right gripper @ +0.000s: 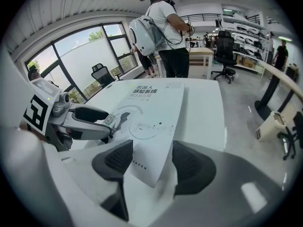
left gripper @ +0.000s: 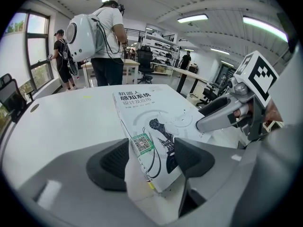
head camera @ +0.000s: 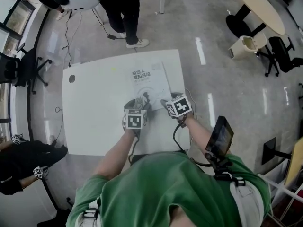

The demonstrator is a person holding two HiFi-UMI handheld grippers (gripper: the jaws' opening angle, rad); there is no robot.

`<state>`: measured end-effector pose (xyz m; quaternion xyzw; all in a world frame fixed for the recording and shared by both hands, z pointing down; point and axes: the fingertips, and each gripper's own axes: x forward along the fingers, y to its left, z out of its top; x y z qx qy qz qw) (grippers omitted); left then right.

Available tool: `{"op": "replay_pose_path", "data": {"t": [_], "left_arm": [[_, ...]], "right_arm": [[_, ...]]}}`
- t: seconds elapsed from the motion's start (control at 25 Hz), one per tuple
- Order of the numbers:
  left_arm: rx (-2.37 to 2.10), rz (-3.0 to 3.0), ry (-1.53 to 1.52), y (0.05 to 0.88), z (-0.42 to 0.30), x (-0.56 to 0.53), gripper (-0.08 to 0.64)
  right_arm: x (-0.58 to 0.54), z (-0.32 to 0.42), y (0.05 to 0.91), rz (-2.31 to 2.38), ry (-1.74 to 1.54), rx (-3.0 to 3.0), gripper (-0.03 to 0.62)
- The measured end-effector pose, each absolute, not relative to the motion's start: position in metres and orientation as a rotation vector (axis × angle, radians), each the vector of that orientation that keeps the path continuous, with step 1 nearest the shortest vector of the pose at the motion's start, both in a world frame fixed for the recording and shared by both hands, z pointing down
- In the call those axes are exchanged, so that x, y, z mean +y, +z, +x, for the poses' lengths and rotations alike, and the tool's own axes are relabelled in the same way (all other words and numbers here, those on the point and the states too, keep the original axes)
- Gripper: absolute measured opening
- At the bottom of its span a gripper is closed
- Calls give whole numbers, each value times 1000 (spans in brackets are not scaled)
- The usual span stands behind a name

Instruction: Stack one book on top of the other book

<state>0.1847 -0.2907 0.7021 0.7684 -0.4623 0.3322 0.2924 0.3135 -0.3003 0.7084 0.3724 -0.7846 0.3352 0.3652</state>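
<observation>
Corners of the book (head camera: 149, 79) are pinched by left gripper (left gripper: 150, 157) and right gripper (right gripper: 150, 164). White table (head camera: 94, 108) is ringed by glossy grey floor (head camera: 213, 37).

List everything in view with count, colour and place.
table: one, white, middle of the floor
book: one visible, white with dark drawing, on the table right of centre
bystanders: three, dark or white clothes, beyond and left of the table
office chairs: several, black, along the room's edges
round table: one, beige, far right
left hand-held gripper: one, grey, jaws closed on the book's near left corner
right hand-held gripper: one, grey, jaws closed on its near right corner
</observation>
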Motion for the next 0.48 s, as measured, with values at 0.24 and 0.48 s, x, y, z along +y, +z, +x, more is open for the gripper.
{"op": "replay_pose_path", "data": {"t": [0.24, 0.48], "left_arm": [[-1310, 2118, 810, 685, 175, -291, 301], [-1432, 2200, 732, 664, 156, -280, 206]], "right_arm": [[-306, 332, 689, 1091, 747, -2048, 255], [-299, 336, 659, 1217, 573, -2054, 253]]}}
